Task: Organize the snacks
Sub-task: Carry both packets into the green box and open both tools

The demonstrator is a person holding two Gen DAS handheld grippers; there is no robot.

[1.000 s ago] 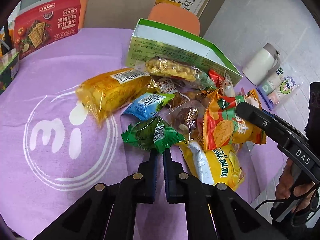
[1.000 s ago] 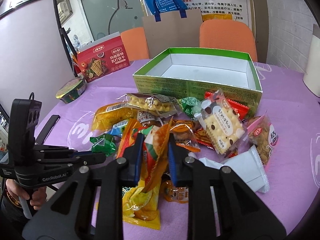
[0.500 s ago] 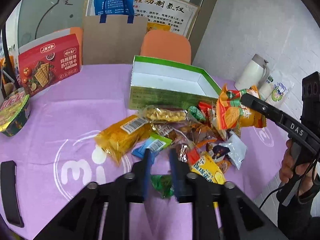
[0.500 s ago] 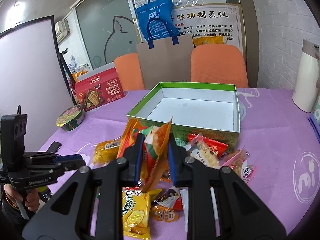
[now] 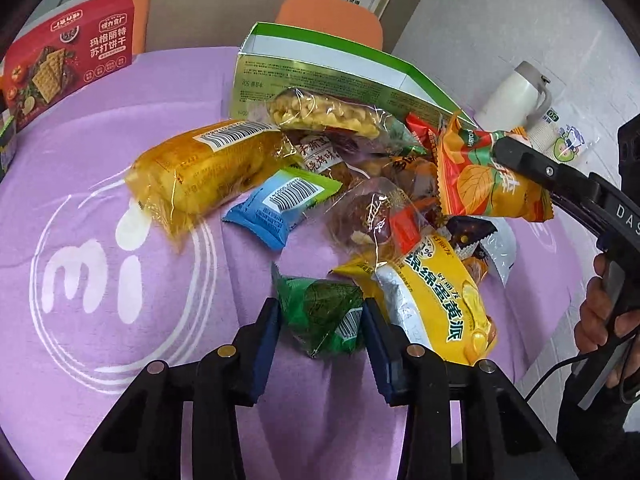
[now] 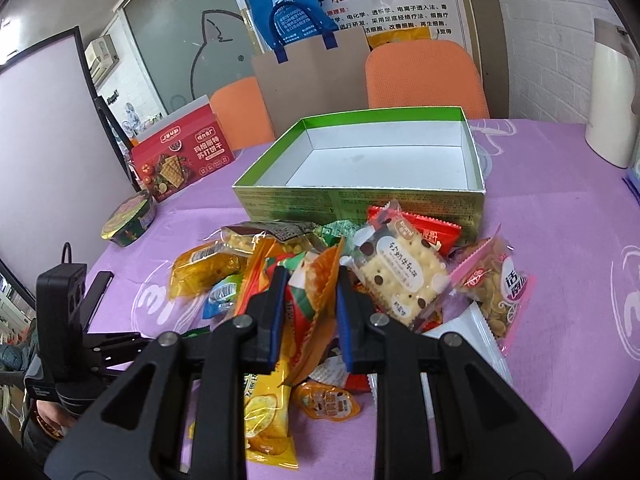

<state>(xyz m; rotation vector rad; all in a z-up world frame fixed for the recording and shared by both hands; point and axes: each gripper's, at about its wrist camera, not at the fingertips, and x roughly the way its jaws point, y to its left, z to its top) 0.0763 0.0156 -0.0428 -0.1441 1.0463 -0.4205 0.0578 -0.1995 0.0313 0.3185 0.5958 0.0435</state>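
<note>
A pile of wrapped snacks lies on the purple tablecloth in front of an empty green box (image 6: 384, 160). My left gripper (image 5: 320, 320) is open, its jaws on either side of a small green packet (image 5: 324, 316) that rests on the cloth. My right gripper (image 6: 308, 300) is shut on an orange leaf-print snack bag (image 6: 316, 280), held above the pile; it also shows in the left wrist view (image 5: 484, 180). The green box appears in the left wrist view (image 5: 320, 76) behind the pile.
A yellow cake pack (image 5: 200, 172), a blue packet (image 5: 276, 208) and a yellow egg-pie bag (image 5: 436, 304) lie near the green packet. A red cracker box (image 6: 180, 156), a round bowl (image 6: 128, 220) and a white kettle (image 6: 612, 96) stand around the table.
My left gripper has dropped back down to the cloth and opened wide around the green packet. My right gripper lowered slightly toward the pile with the orange bag.
</note>
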